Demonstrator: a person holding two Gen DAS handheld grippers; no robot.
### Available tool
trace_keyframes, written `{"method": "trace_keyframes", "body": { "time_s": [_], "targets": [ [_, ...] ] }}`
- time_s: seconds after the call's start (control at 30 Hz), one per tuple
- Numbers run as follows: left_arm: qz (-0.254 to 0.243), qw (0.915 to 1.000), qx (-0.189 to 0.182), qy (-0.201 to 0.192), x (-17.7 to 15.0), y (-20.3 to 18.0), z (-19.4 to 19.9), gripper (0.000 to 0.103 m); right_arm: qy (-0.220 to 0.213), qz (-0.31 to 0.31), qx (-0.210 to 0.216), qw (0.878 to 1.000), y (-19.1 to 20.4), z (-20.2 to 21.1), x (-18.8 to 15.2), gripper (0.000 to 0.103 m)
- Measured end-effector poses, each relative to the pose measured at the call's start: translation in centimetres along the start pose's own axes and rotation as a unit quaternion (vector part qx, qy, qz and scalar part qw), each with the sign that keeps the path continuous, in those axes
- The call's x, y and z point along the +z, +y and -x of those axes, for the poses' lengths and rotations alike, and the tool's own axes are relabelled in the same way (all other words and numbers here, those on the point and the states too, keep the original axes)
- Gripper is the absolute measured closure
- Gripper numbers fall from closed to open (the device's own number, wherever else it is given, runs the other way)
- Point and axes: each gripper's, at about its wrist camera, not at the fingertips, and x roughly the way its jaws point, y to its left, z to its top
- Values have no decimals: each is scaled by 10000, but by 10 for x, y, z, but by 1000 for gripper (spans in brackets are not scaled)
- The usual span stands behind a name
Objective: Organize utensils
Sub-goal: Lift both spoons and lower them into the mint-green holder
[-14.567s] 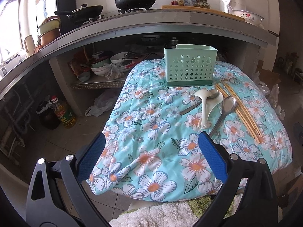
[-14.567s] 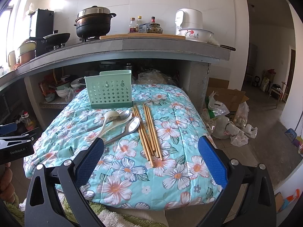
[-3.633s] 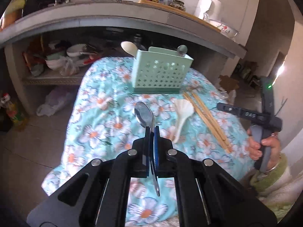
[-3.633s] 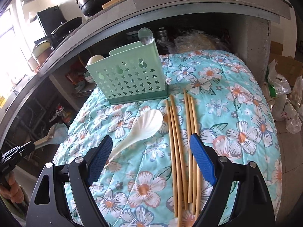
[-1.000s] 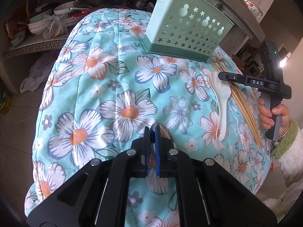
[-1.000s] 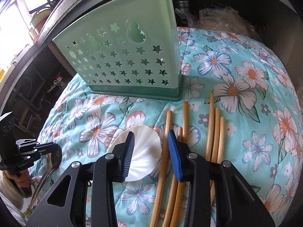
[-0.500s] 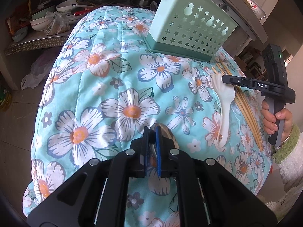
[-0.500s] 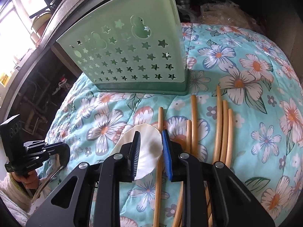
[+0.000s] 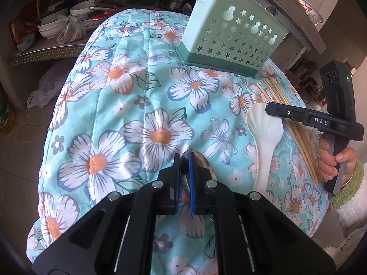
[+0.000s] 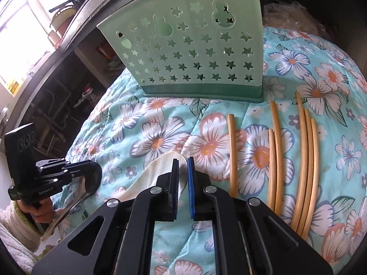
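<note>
On the flowered quilt: white ladle point(image 10: 158, 171) lies flat just left of the chopsticks point(image 10: 307, 160), in front of the green caddy point(image 10: 188, 52).
Ladle, handling: my judgement is light, rigid plastic with a smooth shell-shaped bowl; likely to slip or pivot if pinched at the thin rim.
Ladle, hold point: better taken lower on the bowl or at the neck, so it hangs steady for the drop into the caddy.
My right gripper point(image 10: 182, 160): jaws have just been closing and now stand nearly together, pads pressing the far edge of the ladle bowl between them.
My left gripper point(image 9: 184, 158): clamped on the steel spoon point(image 9: 201, 162), bowl end forward, held over the near part of the quilt.
Spoon, handling: stiff, polished metal, heavier than the ladle; slick between flat pads, I judge.
Chopsticks: six loose sticks, untouched, well clear of either grip.
Caddy: upright at the far side of the quilt point(image 9: 103, 105).
</note>
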Motion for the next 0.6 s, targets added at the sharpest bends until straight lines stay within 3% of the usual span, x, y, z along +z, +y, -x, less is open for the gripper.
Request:
{"method": "trace_keyframes", "body": {
  "time_s": [0.27,0.47,0.6],
  "targets": [
    [-79,9997,70,-217,4,-11,19,102,-620,-127,168,9979,6,44,11,100],
    [-132,9985,220,-475,14,-18,41,102,-1165,-29,-56,9932,7,83,19,101],
    [-226,9957,278,-854,32,-24,65,102,-1511,102,-253,9881,11,106,25,101]
  ]
}}
